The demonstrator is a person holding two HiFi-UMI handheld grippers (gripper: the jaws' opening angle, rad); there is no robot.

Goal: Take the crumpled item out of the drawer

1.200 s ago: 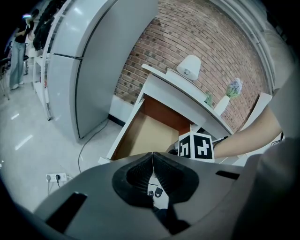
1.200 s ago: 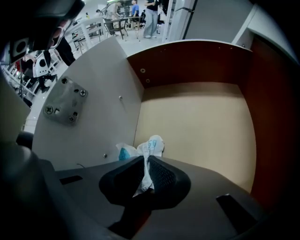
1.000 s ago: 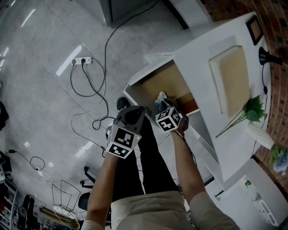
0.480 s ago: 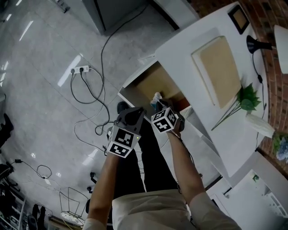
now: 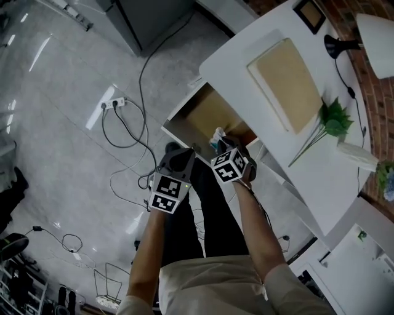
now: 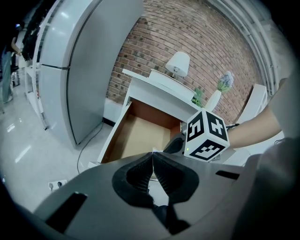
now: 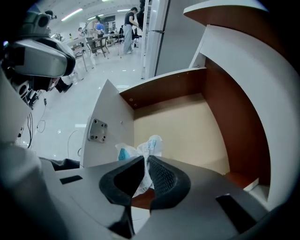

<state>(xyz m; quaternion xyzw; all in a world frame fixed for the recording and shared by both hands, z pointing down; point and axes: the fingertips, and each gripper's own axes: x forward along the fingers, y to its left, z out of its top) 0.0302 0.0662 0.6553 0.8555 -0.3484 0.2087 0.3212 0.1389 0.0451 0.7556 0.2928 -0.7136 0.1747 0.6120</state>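
Observation:
The crumpled item (image 7: 140,152), a white and blue scrunched wrapper, is pinched between the jaws of my right gripper (image 7: 146,158), which is shut on it. In the head view the crumpled item (image 5: 217,136) sticks out ahead of the right gripper (image 5: 220,146), above the near edge of the open drawer (image 5: 206,111). The drawer (image 7: 187,126) has a tan bottom and brown walls, and nothing else shows in it. My left gripper (image 5: 180,159) hangs beside the right one, outside the drawer; its jaws meet at the tips in the left gripper view (image 6: 152,154) with nothing between them.
The white desk (image 5: 271,123) carries a tan pad (image 5: 284,80), a plant (image 5: 332,120), a black lamp base (image 5: 335,44) and a picture frame (image 5: 308,13). Cables and a power strip (image 5: 114,103) lie on the shiny floor to the left. A tall grey fridge (image 6: 84,61) stands by the desk.
Both grippers stay where they were, side by side, with the crumpled item still in the right one. Only the head camera has shifted, so the desk sits higher in the picture.

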